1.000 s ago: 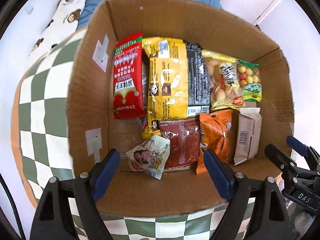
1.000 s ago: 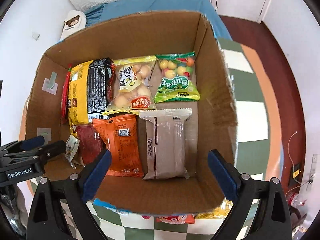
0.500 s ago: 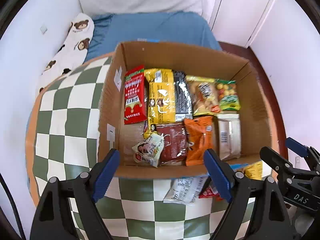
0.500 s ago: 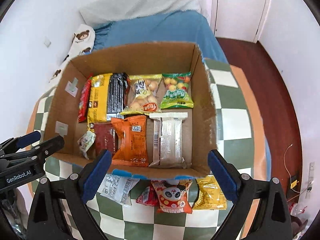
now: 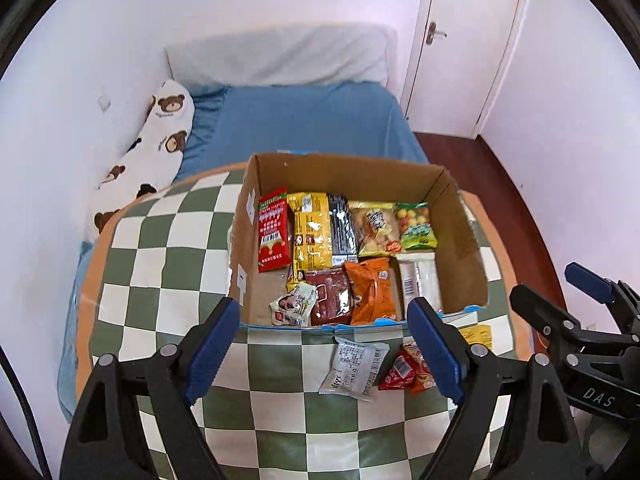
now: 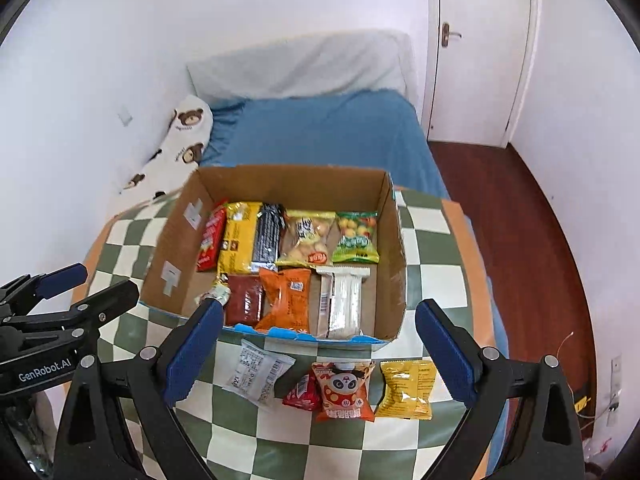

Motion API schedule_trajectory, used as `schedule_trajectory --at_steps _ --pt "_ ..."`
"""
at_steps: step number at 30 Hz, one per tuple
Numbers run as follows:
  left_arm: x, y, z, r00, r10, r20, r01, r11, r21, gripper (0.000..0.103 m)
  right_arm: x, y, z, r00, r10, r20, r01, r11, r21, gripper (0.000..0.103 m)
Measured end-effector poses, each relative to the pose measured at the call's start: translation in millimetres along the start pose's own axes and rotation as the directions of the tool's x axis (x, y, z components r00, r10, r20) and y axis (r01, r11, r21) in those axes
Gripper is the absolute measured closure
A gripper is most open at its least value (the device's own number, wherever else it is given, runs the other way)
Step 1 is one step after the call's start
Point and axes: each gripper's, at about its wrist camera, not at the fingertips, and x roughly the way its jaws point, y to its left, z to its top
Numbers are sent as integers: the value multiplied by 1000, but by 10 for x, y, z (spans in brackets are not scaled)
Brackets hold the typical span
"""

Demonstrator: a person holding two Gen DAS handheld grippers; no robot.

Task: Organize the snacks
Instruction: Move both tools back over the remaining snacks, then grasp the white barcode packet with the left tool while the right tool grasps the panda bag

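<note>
Checked green-and-cream tablecloth now fills far more of both views than a second ago: both grippers have pulled up and back from the brown open-top cardboard box, so the whole box and the table in front of it show. That uncovers four loose packets outside the near box wall, not visible when the views sat inside the box; my read is the task is partly done, with these left to pick. Inside the box, left to right, back row: red flat packet, yellow bag with dark print, black narrow bar packet, clear bag of pale round snacks, green bag of coloured balls; front row: small white crumpled sachet, dark red pouch, orange crinkled pouch, white long wrapper. Outside, left to right on the cloth: white printed label packet, small red packet, red panda-print pouch, yellow crinkled pouch. Left gripper spread wide, nothing between the blue pads, touching nothing. Right gripper likewise spread, empty, hanging above the loose packets with the panda pouch roughly centred ahead. Next grab likely one of these four.
</note>
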Motion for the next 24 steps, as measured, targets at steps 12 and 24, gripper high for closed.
schedule_trajectory --at_steps 12,24 --pt "182 -49 -258 999 -12 -49 13 1000 13 0 181 -221 -338 992 62 -107 -48 991 125 4" --pt "1474 -187 -900 955 73 -287 -46 994 99 1 1777 -628 -1196 899 98 -428 10 970 243 28"
